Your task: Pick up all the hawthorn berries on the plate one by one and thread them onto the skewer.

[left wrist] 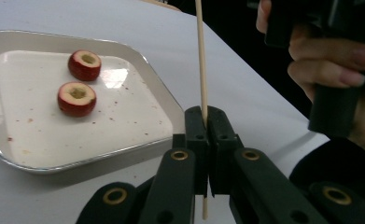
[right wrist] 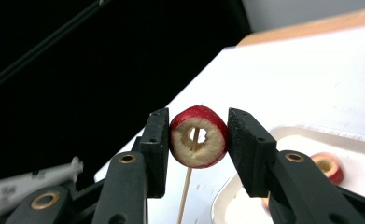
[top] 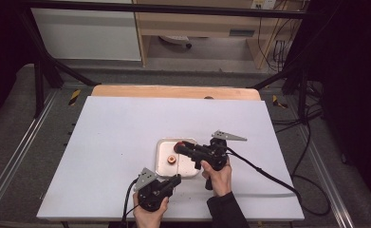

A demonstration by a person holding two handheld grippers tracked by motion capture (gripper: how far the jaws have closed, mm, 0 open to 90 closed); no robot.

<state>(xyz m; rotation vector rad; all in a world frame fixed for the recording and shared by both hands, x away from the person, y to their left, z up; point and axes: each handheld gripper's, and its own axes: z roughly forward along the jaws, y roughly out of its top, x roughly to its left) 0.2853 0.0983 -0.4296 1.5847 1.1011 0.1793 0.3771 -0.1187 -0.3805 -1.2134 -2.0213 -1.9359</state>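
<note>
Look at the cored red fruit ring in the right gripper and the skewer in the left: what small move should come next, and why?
Probably slide the fruit ring, clamped in the right gripper, further down the skewer. The stick already shows through the ring's hole, and the left gripper holds it shut and upright. Two more rings wait on the tray.

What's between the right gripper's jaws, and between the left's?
In the right gripper view, the right gripper clamps a cored red fruit, with the skewer visible through its hole. In the left gripper view, the left gripper pinches only that skewer.
</note>
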